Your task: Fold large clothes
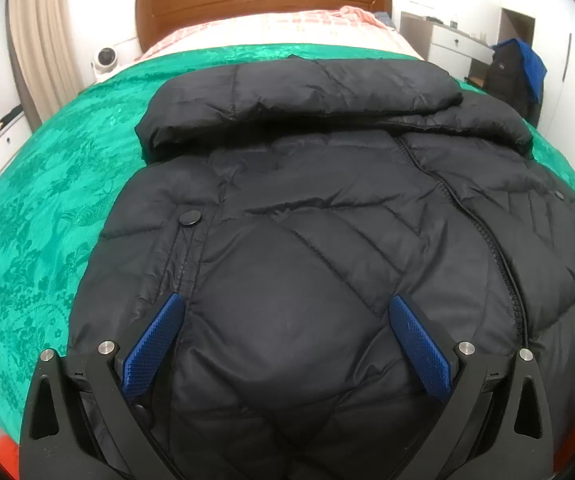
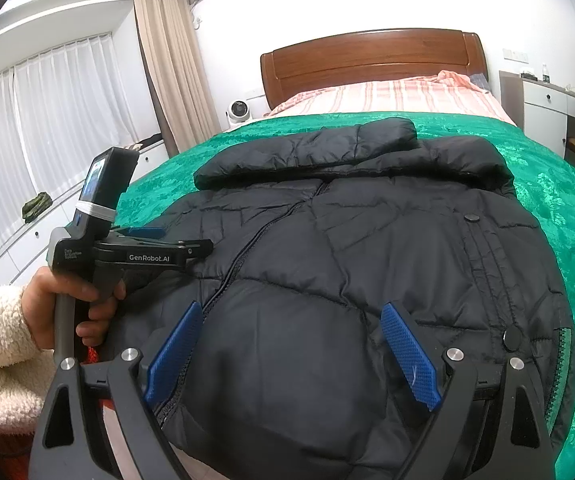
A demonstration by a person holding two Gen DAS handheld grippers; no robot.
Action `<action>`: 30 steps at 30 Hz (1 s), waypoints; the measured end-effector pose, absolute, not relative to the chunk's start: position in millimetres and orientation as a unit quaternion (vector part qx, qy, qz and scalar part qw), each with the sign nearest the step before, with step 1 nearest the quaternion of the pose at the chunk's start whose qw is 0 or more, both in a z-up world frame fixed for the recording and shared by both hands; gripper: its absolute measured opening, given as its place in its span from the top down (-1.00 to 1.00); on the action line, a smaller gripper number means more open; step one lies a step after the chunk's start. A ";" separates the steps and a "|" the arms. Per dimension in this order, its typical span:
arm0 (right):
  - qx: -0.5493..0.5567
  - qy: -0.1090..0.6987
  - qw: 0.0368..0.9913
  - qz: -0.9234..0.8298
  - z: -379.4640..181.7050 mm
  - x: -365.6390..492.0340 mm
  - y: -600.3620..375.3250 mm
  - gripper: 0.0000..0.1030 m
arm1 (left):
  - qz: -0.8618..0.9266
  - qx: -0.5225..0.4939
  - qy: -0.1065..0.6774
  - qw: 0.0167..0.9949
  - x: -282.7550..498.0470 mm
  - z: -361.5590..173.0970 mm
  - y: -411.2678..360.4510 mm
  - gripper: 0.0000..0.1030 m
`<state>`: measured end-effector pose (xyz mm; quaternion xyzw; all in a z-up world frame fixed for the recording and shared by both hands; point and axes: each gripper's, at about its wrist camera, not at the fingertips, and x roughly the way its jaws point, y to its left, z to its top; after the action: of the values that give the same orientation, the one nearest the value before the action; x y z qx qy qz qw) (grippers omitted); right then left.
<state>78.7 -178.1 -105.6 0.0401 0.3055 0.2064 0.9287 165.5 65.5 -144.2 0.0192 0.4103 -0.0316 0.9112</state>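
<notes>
A black quilted puffer jacket (image 1: 327,200) lies zipped, front up, on a green bedspread (image 1: 47,208), its hood folded across the top. My left gripper (image 1: 287,312) is open, its blue pads spread over the jacket's lower hem area, holding nothing. My right gripper (image 2: 291,320) is open too, over the hem beside the zipper of the same jacket (image 2: 367,240). The left gripper also shows in the right wrist view (image 2: 147,234), held by a hand at the jacket's left edge.
The green bedspread (image 2: 559,200) covers the bed's near half; pink striped bedding (image 2: 387,96) and a wooden headboard (image 2: 371,56) lie beyond. A white fan (image 2: 239,112) and curtains stand left. A chair with dark and blue clothes (image 1: 515,72) stands right.
</notes>
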 end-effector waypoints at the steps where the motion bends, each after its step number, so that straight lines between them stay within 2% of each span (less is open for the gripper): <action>1: 0.040 0.306 0.928 0.207 -105.9 78.7 -177.9 -0.76 | -0.031 0.020 0.410 0.911 165.6 -144.3 65.7 -0.99; 13: 0.040 0.309 0.928 0.204 -107.8 79.4 -179.9 -0.76 | -0.024 -0.004 0.424 0.906 161.2 -137.5 75.0 -0.99; 30: 0.038 0.318 0.925 0.205 -113.0 84.5 -176.8 -0.76 | 0.019 -0.055 0.419 0.906 146.2 -117.8 129.8 -0.99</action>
<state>84.5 -176.8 -113.0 0.0382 0.3183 0.2054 0.9247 146.2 129.8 -117.8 -0.0549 0.4190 0.0190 0.9061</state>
